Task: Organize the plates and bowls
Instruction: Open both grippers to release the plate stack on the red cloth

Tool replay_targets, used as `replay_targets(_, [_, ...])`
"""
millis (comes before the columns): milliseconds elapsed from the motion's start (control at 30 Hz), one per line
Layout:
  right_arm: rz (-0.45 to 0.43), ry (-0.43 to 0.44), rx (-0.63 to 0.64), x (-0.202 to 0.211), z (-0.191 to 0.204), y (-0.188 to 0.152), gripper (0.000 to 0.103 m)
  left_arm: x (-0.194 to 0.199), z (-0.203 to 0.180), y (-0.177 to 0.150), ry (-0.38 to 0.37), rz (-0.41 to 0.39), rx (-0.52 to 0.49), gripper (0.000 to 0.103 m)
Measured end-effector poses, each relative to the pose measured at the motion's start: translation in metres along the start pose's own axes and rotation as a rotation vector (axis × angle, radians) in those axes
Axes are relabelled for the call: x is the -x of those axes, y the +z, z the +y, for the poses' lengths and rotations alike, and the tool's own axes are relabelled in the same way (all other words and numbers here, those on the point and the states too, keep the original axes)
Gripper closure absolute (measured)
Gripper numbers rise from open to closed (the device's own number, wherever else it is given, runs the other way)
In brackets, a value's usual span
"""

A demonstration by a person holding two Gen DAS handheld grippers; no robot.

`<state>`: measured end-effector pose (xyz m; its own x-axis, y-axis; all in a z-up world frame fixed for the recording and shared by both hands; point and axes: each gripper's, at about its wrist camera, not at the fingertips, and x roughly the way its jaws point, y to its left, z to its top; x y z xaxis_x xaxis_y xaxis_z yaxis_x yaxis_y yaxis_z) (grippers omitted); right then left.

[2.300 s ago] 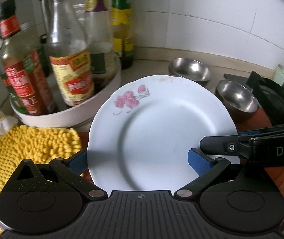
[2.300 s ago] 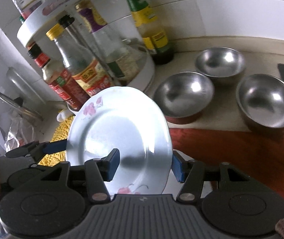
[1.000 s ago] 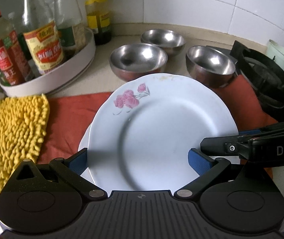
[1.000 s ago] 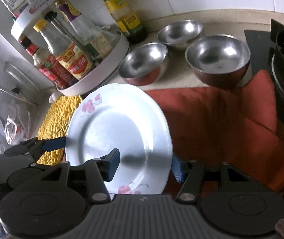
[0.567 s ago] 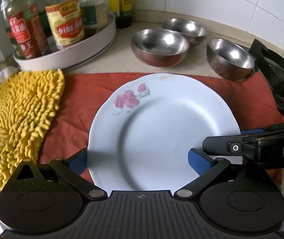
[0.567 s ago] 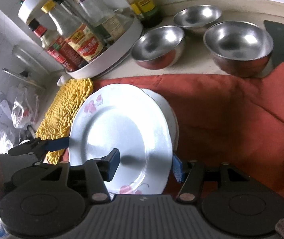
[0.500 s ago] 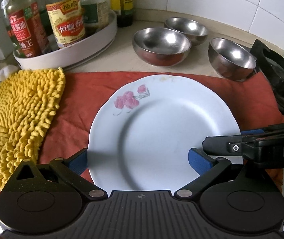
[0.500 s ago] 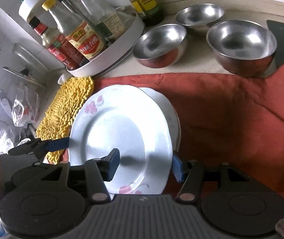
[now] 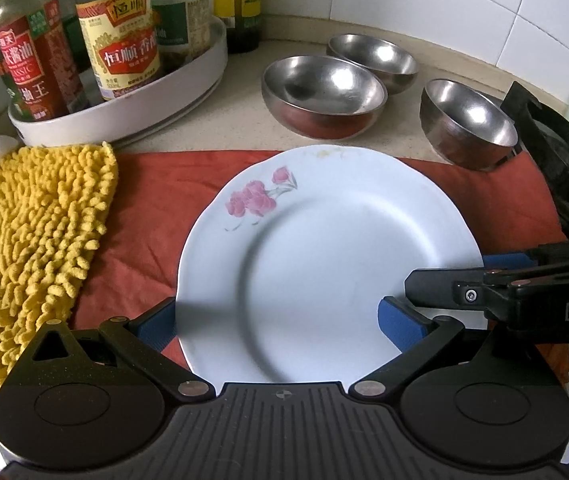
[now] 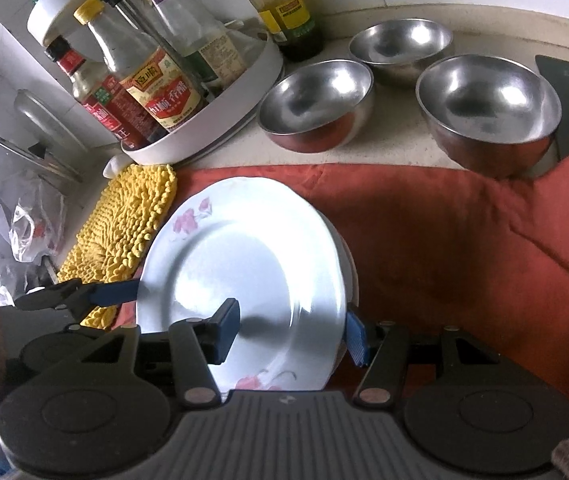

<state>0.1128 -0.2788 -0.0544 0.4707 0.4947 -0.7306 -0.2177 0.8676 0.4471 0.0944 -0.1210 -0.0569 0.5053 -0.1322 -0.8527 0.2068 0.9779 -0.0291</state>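
Note:
A white plate (image 9: 324,248) with pink flowers is held at opposite rims by both grippers, low over the red cloth (image 9: 156,200). My left gripper (image 9: 278,320) is shut on its near rim. My right gripper (image 10: 290,328) is shut on the plate (image 10: 244,264) too, one pad on top and one beneath. It enters the left wrist view as a black finger (image 9: 444,280) from the right. Under the held plate, the rim of a second white plate (image 10: 350,276) shows; I cannot tell if they touch. Three steel bowls (image 9: 324,84) (image 9: 372,58) (image 9: 468,120) stand behind the cloth.
A yellow chenille mitt (image 9: 32,232) lies left of the plate. Behind it stands a white turntable rack (image 9: 124,108) with several sauce bottles. A black stove grate (image 9: 564,184) sits at the right edge. Tiled wall closes off the back.
Both grippers carried the plate away from the bottle rack and down over the red cloth. The lower plate's rim now shows only as a thin sliver beside it.

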Motion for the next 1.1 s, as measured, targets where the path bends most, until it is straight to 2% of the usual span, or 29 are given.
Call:
replay_targets(400, [-0.018,-0.044,0.070,-0.006,0.012,0.003,0.050,-0.007,0.008,0.001,-0.020,0.010,0.004,0.000])
replay_targets(533, [-0.026,-0.048,0.078,-0.008,0.014,0.005,0.047,-0.008,0.008,0.002,-0.016,0.007,0.001,0.000])
replay_targets(1100, [-0.060,-0.079,0.123,-0.010,0.013,0.005,0.046,-0.012,0.005,0.004,0.006,0.008,-0.039,0.000])
